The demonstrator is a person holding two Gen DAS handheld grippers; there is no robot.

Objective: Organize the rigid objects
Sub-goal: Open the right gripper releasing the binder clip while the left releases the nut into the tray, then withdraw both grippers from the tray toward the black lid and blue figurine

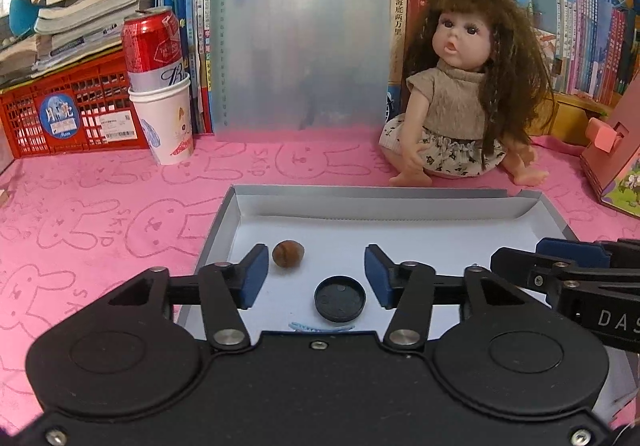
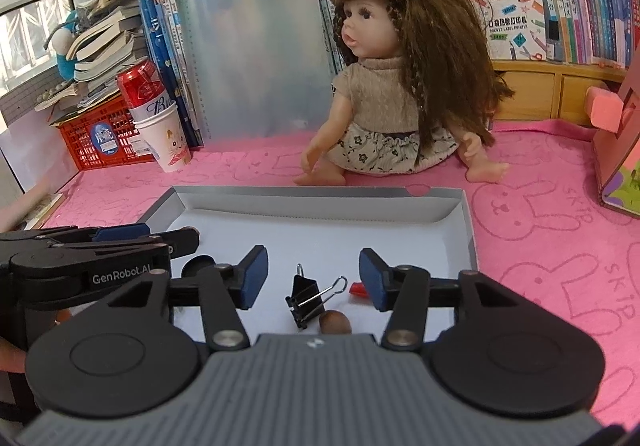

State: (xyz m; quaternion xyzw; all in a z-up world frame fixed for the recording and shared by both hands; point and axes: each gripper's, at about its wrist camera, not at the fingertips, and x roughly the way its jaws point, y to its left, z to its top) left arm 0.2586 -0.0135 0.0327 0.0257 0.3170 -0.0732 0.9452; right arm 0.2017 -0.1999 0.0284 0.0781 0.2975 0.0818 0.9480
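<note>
A shallow white cardboard tray (image 1: 400, 208) lies on the pink cloth; it also shows in the right wrist view (image 2: 466, 222). In the left wrist view it holds a brown nut (image 1: 287, 253) and a black round cap (image 1: 339, 299). My left gripper (image 1: 316, 275) is open and empty above them, the nut beside its left finger. In the right wrist view the tray holds a black binder clip (image 2: 307, 298), a brown nut (image 2: 335, 323) and a small red piece (image 2: 357, 289). My right gripper (image 2: 313, 272) is open and empty over the clip.
A doll (image 1: 460, 94) sits behind the tray. A paper cup (image 1: 166, 122) holding a red can (image 1: 152, 46) stands at the back left by a red crate (image 1: 68, 114). A translucent board (image 1: 300, 30) leans on books. A pink box (image 1: 616, 158) stands right.
</note>
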